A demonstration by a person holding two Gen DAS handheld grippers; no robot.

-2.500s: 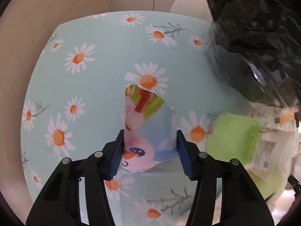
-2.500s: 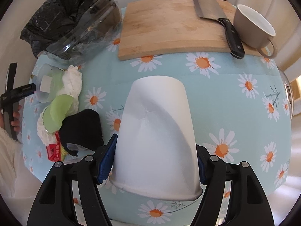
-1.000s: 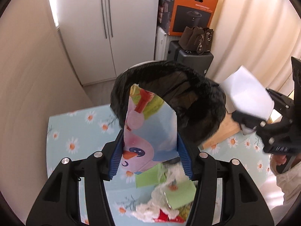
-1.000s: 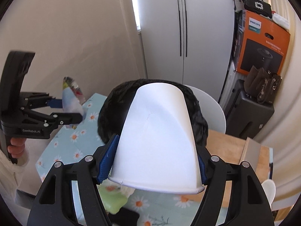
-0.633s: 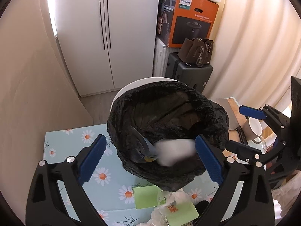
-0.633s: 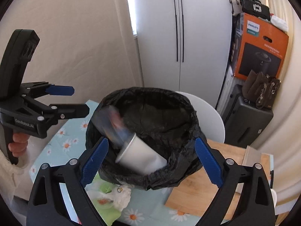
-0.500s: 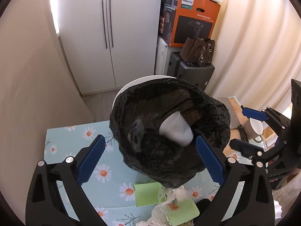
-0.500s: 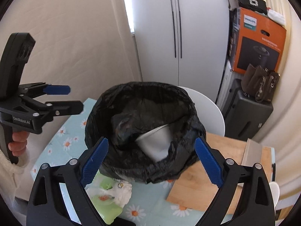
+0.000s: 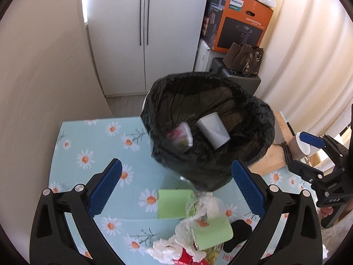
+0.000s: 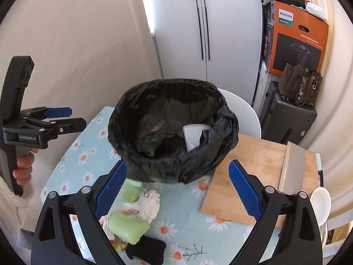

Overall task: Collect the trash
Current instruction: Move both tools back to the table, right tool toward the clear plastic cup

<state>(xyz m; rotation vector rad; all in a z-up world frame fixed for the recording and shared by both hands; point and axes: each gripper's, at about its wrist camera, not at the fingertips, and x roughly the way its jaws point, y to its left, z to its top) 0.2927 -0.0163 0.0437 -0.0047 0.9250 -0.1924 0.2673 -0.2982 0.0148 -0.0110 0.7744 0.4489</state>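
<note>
On the daisy-print tablecloth [image 9: 92, 145] stands a black-lined bin [image 9: 207, 132] before white cupboards [image 10: 205, 22]; left gripper [image 9: 176, 185] and right gripper [image 10: 177, 190] are released, possibly above litter.

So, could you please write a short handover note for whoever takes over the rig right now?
Left gripper: open, empty.
Right gripper: open, empty.
Done: white paper cup and colourful wrapper lie inside the black-lined bin on the table.
Left: the litter pile in front of the bin, namely green packets, crumpled white tissue, a black item and a red wrapper.
Leave the cutting board, cleaver and mug.
</note>
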